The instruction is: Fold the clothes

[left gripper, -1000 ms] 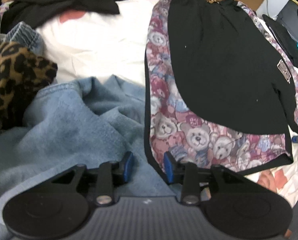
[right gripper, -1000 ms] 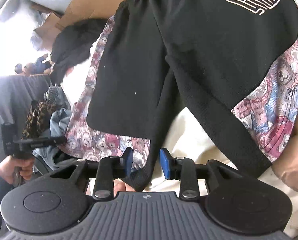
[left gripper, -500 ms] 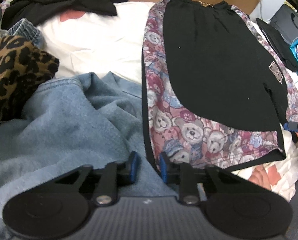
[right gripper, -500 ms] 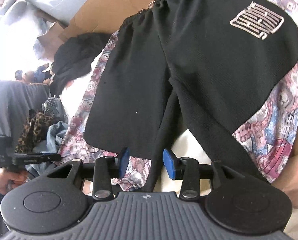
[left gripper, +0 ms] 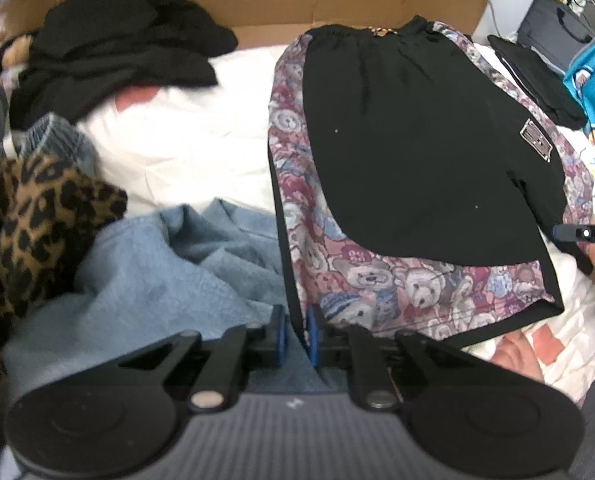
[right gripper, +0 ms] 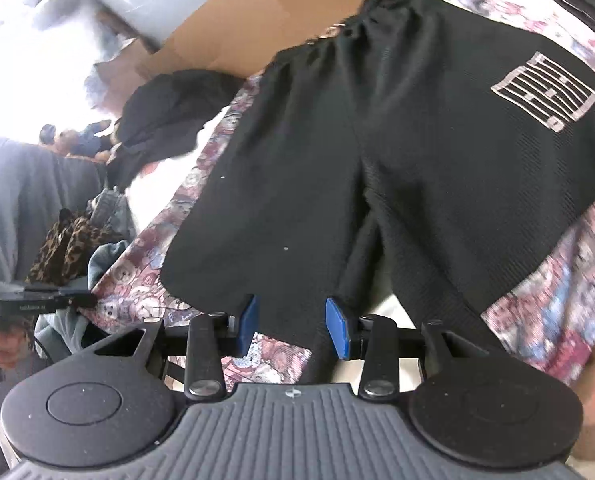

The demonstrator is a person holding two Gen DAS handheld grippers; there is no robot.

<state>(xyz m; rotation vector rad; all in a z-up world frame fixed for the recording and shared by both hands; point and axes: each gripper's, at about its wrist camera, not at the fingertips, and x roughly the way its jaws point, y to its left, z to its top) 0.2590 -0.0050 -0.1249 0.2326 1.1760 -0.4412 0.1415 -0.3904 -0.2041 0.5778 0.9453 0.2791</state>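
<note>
1. Leopard-print garment [left gripper: 37, 208]: bunched, at 9 o'clock in the left wrist view.
2. Blue denim garment [left gripper: 157, 272]: crumpled, at 7 o'clock, just beside the left gripper.
3. Left gripper [left gripper: 293, 334]: low at 6 o'clock, blue pads nearly together, pinching the dark bound edge of the teddy-bear fabric [left gripper: 377, 280].
4. Black shorts [left gripper: 409, 152]: laid flat on the teddy-bear fabric, centre to 2 o'clock; gathered waistband at 12 o'clock, pale square logo [left gripper: 536, 142] on one leg, hems towards 5 o'clock.
5. Right gripper [right gripper: 291, 326]: at 6 o'clock in its own view, pads spread apart, holding nothing, just at the shorts' lower hem.
</note>
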